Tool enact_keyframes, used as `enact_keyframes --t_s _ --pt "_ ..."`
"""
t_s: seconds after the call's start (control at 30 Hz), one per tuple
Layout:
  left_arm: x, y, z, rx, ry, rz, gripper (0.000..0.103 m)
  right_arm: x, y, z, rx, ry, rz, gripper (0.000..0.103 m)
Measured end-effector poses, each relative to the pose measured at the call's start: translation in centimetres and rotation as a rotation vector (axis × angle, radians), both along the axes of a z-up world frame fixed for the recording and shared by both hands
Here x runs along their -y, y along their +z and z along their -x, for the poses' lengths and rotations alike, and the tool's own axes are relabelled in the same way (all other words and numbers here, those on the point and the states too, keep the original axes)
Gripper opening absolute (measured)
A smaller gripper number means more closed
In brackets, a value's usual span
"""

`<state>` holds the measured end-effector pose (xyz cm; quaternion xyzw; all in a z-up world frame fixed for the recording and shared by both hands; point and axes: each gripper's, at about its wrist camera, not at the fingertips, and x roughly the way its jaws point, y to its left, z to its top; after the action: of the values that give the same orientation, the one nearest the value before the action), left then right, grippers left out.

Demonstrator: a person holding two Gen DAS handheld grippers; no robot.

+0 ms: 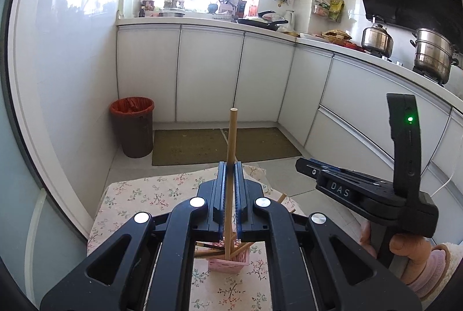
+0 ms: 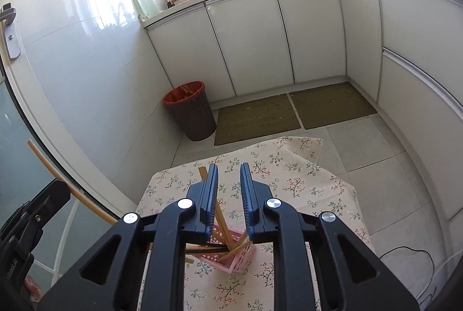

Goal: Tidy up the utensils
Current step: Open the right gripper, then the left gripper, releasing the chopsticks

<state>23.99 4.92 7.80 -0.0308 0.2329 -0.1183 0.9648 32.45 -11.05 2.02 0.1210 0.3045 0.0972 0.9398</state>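
Chopsticks [image 2: 224, 224] in basket [image 2: 231, 259] on tablecloth [image 2: 303, 180]

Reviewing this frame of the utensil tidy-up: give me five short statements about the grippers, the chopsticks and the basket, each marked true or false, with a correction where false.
1. The left gripper is shut on a light wooden chopstick. True.
2. The right gripper holds a chopstick. False: its jaws stand apart with nothing between them.
3. The pink basket already holds several chopsticks. True.
4. The basket stands on a bare wooden tabletop. False: it stands on a floral tablecloth.
5. The bin by the wall has a blue liner. False: the liner is red-orange.
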Motion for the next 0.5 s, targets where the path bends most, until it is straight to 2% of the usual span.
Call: enact_keyframes --t_s 0.1,0.17,0.4,0.5 --pt "0.2 -0.3 -0.8 -0.004 0.009 0.0 0.004 0.5 0.4 0.4 0.017 -0.008 0.002 0.023" --pt "0.4 -0.7 -1.4 -0.016 0.014 0.001 0.004 0.9 0.5 0.7 0.031 -0.018 0.004 0.033" --pt "1.4 -3.2 -3.7 -0.056 0.028 -0.022 0.005 1.9 0.0 0.8 0.019 -0.028 -0.003 0.034" --pt "2.0 -6.1 -5.1 -0.134 0.015 -0.022 0.007 2.4 -0.7 0.6 -0.002 -0.034 -0.011 0.034"
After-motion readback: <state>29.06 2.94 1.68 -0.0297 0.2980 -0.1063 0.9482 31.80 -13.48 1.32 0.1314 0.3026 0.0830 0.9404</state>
